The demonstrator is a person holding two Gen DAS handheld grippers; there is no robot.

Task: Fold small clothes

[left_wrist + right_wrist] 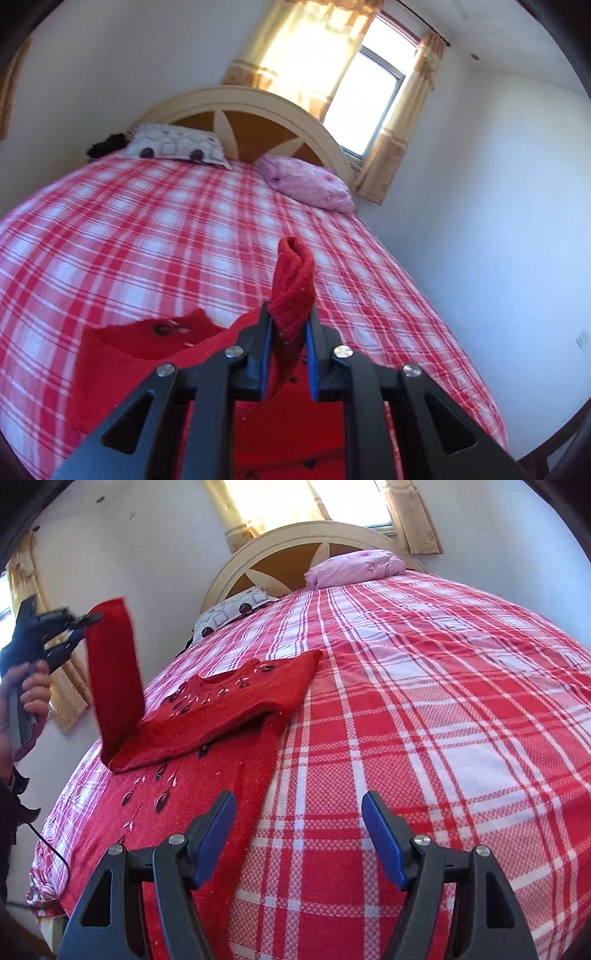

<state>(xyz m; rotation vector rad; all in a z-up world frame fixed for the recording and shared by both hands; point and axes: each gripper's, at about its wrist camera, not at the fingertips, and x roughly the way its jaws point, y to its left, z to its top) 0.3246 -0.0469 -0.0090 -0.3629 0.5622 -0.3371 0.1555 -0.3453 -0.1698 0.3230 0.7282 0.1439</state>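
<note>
So the red sweater (207, 716) is lying on the bed's checked sheet (424, 709), toward the foot end and well away from the arched headboard (280, 554). It has dark leaf-like stitching and its top half looks folded over the bottom half, though the fisheye warps things, so I wouldn't swear to the exact fold.

The left gripper (290, 325) is clamped on the cuff of one sleeve (114, 672) and holds it lifted off the sheet, the knit poking up between the blue pads (266, 354).

The right gripper (299, 805) hovers low over the sheet just beside the sweater's edge, fingers spread wide apart, nothing in them.

Up by the headboard sit a patterned pillow (177, 146) and a pink pillow (306, 182).
</note>
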